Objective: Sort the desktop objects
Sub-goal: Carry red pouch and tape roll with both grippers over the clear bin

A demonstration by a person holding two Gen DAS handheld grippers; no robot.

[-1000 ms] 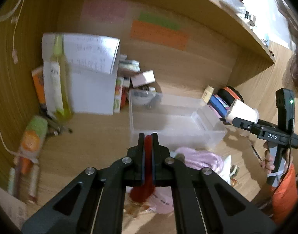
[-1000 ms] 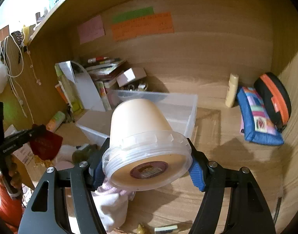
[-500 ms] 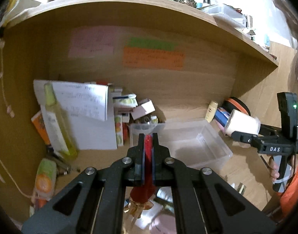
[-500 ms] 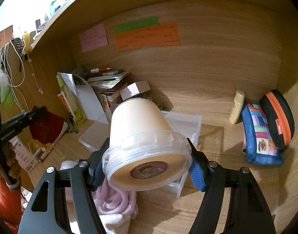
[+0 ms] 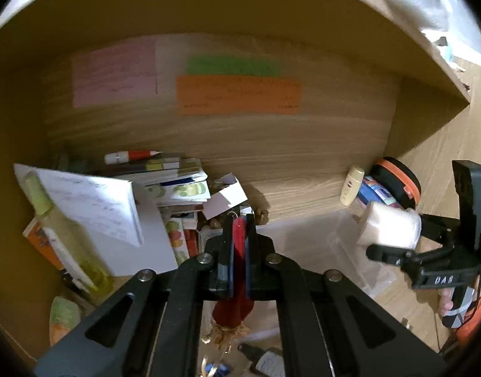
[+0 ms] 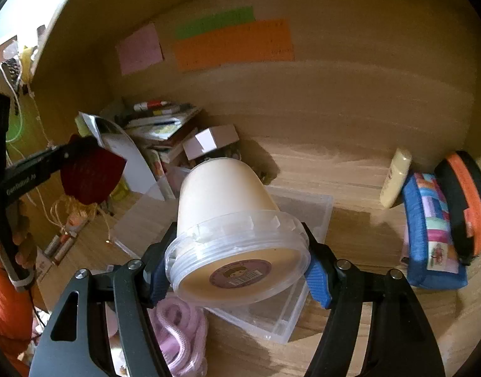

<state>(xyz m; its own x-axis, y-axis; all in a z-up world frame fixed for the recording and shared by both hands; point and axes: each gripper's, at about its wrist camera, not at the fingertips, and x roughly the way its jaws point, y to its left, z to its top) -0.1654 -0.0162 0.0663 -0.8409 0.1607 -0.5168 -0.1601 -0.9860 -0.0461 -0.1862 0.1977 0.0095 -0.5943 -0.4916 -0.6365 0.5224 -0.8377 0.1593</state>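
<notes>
Both hands are loaded, so the step in hand looks like the carry: 2 things held clear of the tabletop point(image 6: 360, 229) on their way to a place.

The left gripper point(image 5: 239, 220) has its jaws pinched almost flat on a small red pouch point(image 6: 91, 176), whose gold cords dangle below it. It hangs at the left of the desk, in front of the leaning white papers point(image 5: 96, 204) and the pile of books point(image 5: 174, 185).

The right gripper point(image 6: 237, 248) has its jaws part way apart, clamped on the rim of a cream tub with a clear lid point(image 6: 228, 220), tilted with the lid toward the camera. It hangs over the clear plastic bin point(image 6: 303, 210), which sits mid-desk and looks empty.

A pink cord bundle point(image 6: 177, 330) lies near, just this side of the bin. Far right, a small cream bottle point(image 6: 394, 182), a blue patchwork case point(image 6: 432, 229) and a black-and-orange case point(image 6: 467, 201) stand against the wall.

Next, I judge, each hand needs a chosen spot. The tub seems bound for the bin and must be lowered inside its walls before release. Where the pouch goes I cannot tell.
</notes>
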